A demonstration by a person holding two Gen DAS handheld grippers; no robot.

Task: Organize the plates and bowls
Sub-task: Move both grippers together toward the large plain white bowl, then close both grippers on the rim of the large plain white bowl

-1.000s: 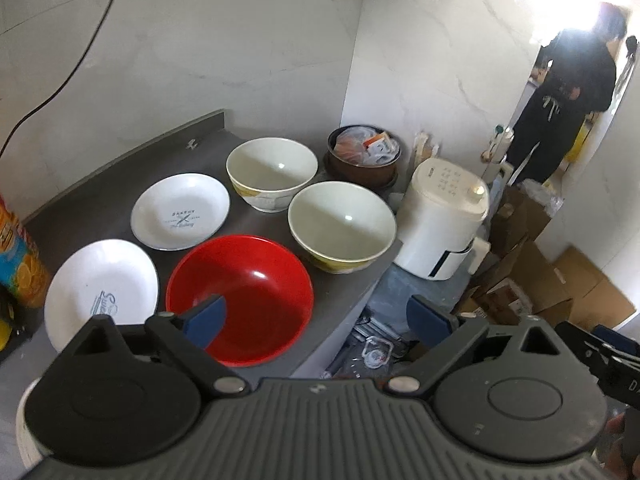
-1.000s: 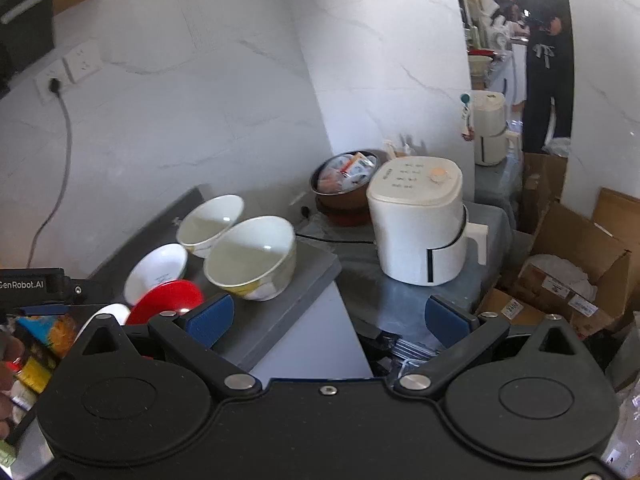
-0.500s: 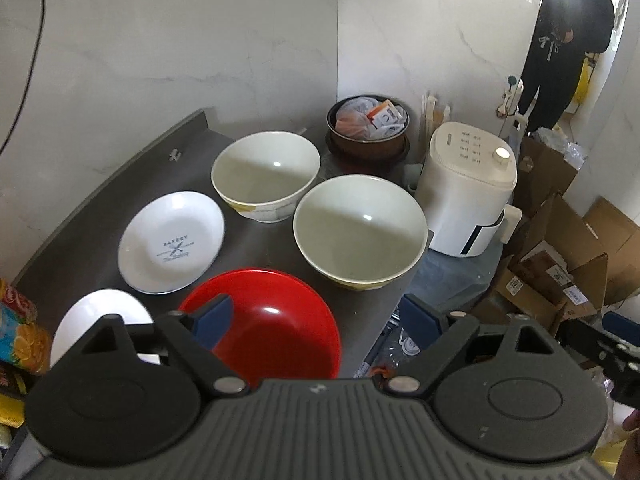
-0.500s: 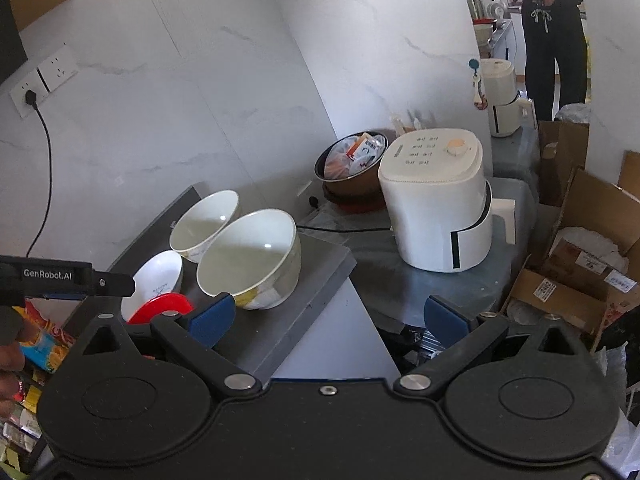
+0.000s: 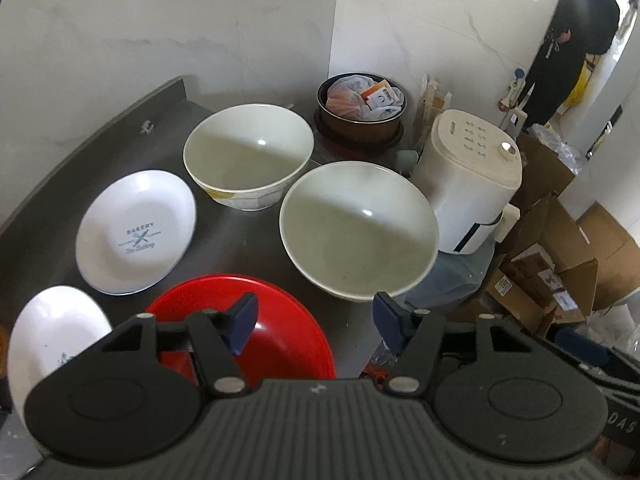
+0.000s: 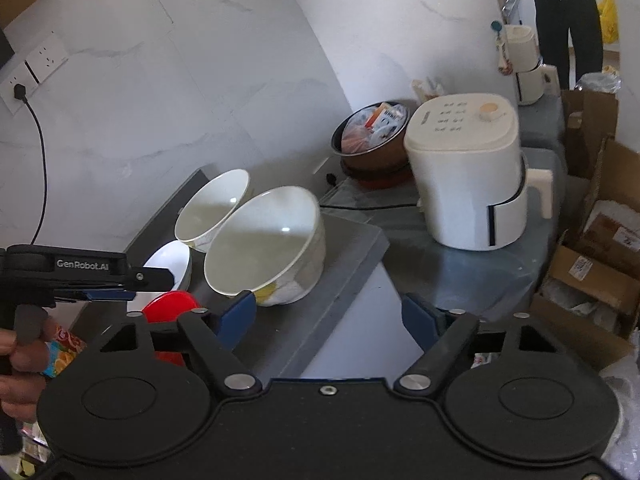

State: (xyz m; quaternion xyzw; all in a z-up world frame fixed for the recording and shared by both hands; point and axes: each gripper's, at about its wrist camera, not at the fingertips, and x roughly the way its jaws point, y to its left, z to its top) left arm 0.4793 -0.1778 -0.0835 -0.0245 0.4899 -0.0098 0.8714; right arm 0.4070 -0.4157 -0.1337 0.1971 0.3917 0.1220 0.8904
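So on the dark grey counter (image 5: pixel 48 184) I count five pieces of tableware: three bowls and two plates. Two of the bowls are cream ones, the far cream bowl (image 5: pixel 248 156) by the wall and the near cream bowl (image 5: pixel 358 228) right at the counter's edge, sitting just beside each other, rims almost touching. The third is a red bowl (image 5: pixel 280 320) at the front. All three look empty inside. The two plates are white: the bakery plate (image 5: pixel 136 232) with "BAKERY" printed in it sits left of the far cream bowl, and the second white plate (image 5: pixel 52 336) is at the front left, partly hidden by the tool. Off to the right on a lower surface there's one white appliance (image 5: pixel 468 180) and one brown pot (image 5: pixel 360 116) stuffed with plastic-wrapped packets. A couple of cardboard boxes (image 5: pixel 560 264) on the floor, and a person in dark clothes (image 5: pixel 572 36) standing in the doorway. The left gripper (image 5: pixel 314 320) hangs over the red bowl with its blue fingers spread apart, nothing between them. The right gripper (image 6: pixel 328 314) is also spread wide and empty, out past the counter's edge near the near cream bowl.
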